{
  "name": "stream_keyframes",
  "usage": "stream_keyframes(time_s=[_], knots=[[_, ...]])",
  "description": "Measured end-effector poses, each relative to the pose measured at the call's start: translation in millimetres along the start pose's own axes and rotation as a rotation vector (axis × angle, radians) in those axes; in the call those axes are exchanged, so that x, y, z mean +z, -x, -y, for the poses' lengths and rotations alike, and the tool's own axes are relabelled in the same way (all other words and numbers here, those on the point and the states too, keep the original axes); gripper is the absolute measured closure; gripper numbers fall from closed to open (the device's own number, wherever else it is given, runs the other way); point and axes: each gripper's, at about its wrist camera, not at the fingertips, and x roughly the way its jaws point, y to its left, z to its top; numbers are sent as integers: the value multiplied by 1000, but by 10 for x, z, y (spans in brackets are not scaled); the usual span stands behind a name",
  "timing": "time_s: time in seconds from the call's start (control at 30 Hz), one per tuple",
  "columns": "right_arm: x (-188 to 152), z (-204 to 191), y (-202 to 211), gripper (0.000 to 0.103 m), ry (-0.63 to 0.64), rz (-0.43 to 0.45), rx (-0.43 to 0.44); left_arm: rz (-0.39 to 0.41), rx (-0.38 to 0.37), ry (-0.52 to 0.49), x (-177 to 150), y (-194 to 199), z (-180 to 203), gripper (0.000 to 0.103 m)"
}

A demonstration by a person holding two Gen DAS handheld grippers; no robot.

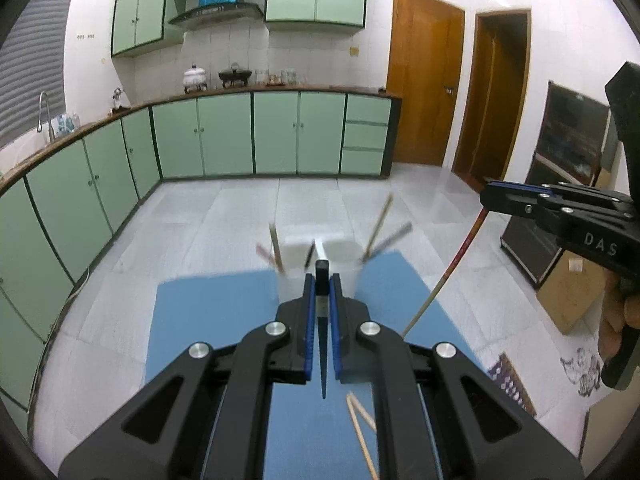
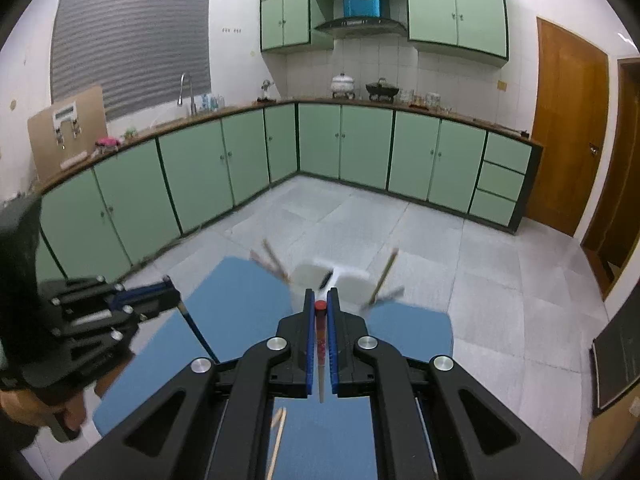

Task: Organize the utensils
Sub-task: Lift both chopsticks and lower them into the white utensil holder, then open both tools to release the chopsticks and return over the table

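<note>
My left gripper (image 1: 322, 281) is shut on a dark chopstick (image 1: 322, 356), black at the top, its point hanging down over the blue mat (image 1: 216, 312). My right gripper (image 2: 320, 297) is shut on a red-topped chopstick (image 2: 321, 354) with a pale tip. Each gripper shows in the other's view, the right gripper (image 1: 487, 197) with the red chopstick (image 1: 444, 276) slanting down from it, the left gripper (image 2: 173, 291) with the dark chopstick (image 2: 198, 332). Just beyond both stands a white utensil holder (image 1: 298, 250) (image 2: 316, 274) with several chopsticks leaning out.
A pair of wooden chopsticks (image 1: 360, 420) (image 2: 278, 434) lies on the mat close under the grippers. Grey tiled floor (image 1: 224, 216) surrounds the mat, with green cabinets (image 1: 224, 136) beyond. A dark cabinet (image 1: 560, 184) and a cardboard box (image 1: 572, 292) stand to the right.
</note>
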Motion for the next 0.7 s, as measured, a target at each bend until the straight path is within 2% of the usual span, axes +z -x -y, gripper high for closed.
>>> stream_keyframes(time_s=[0.23,0.4,0.53,0.7], knots=[[649,149,-199,97,-12,48,-25,100,22,0,672,-179,-2,97],[889,250,-492,97,-17,65,-38,151,43,-10,1044,-413,41,97],[927,347,-815,97,-22,54,-47,181,59,-21,1200,-655,62,97],[697,510,-1288,97,-36,4,-54,137,80,-25,1059,-1128,21,97]])
